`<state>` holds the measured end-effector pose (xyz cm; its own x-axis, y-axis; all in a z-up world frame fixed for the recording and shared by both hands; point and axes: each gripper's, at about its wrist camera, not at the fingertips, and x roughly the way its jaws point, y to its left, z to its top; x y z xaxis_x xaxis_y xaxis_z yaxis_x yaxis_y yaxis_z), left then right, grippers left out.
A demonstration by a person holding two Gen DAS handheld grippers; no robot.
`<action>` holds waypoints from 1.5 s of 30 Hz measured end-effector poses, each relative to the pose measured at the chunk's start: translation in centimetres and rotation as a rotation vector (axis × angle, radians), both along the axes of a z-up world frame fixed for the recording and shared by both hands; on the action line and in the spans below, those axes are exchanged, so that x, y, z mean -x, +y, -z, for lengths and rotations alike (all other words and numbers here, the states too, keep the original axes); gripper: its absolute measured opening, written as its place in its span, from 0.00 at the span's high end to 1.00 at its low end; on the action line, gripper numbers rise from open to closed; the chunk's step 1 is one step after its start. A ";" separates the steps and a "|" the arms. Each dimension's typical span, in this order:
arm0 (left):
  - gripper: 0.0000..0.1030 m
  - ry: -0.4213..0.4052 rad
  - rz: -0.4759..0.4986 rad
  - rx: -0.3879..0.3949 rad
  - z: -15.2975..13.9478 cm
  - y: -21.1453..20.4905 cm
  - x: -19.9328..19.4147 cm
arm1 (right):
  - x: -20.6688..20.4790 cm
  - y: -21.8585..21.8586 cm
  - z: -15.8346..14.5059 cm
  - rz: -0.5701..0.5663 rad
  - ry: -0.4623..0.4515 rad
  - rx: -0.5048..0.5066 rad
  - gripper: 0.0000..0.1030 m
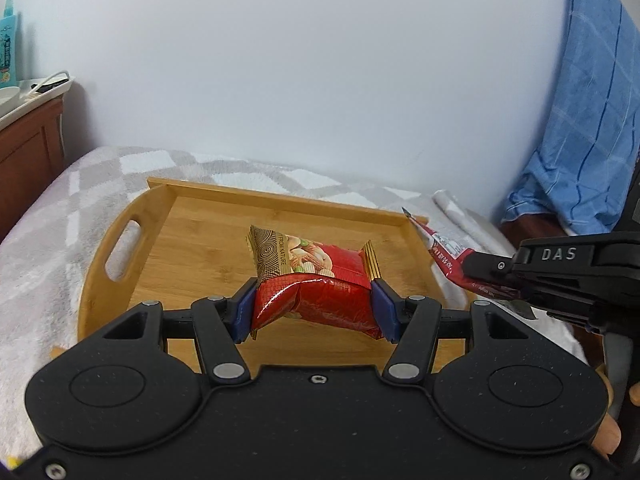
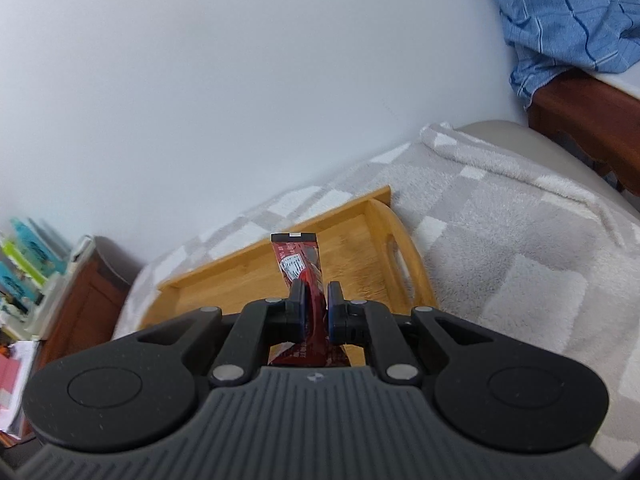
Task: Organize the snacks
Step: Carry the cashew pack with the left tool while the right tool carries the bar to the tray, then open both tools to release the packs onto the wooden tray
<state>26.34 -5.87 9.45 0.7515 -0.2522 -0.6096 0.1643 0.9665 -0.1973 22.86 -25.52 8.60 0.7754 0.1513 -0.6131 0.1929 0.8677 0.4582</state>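
Red-and-gold packet [image 1: 316,280] reading "FROM NATURE" pinched by left fingers [image 1: 245,307], right fingers [image 2: 297,304] pinching dark-red sachet [image 2: 298,258], "DAS" on gripper

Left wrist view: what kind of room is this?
Probably a bedroom: a checked fleece blanket covers what looks like a bed against a plain wall, a blue cloth hangs over wooden furniture, and a wooden cabinet stands alongside.

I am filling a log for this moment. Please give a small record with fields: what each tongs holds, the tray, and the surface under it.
left tongs: shut on the red and gold snack pack, above the tray
right tongs: shut on the slim dark red snack packet
wooden tray: nothing seen lying on its floor; cut-out handle at each end
surface: grey and white checked blanket, tray rests on it
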 end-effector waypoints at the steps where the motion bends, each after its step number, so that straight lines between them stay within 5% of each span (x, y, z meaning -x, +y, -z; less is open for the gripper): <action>1: 0.46 0.002 0.000 -0.005 0.5 -0.1 -0.4 | -0.5 0.0 0.5 0.001 0.008 -0.001 0.88; 13: 0.45 0.035 -0.008 -0.028 4.6 -0.3 -3.1 | -3.7 0.6 4.2 0.007 0.057 0.016 0.88; 37: 0.44 0.048 -0.007 -0.031 7.0 -0.5 -3.5 | -4.2 2.3 6.7 -0.003 0.077 0.045 0.87; 45: 0.42 0.056 -0.009 -0.056 6.7 -0.5 -3.3 | -3.6 2.6 6.0 -0.029 0.054 0.100 0.75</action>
<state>29.69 -6.37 2.76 0.7179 -0.2099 -0.6637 0.1455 0.9776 -0.1519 26.46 -22.88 2.55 0.7369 0.1092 -0.6671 0.1892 0.9141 0.3587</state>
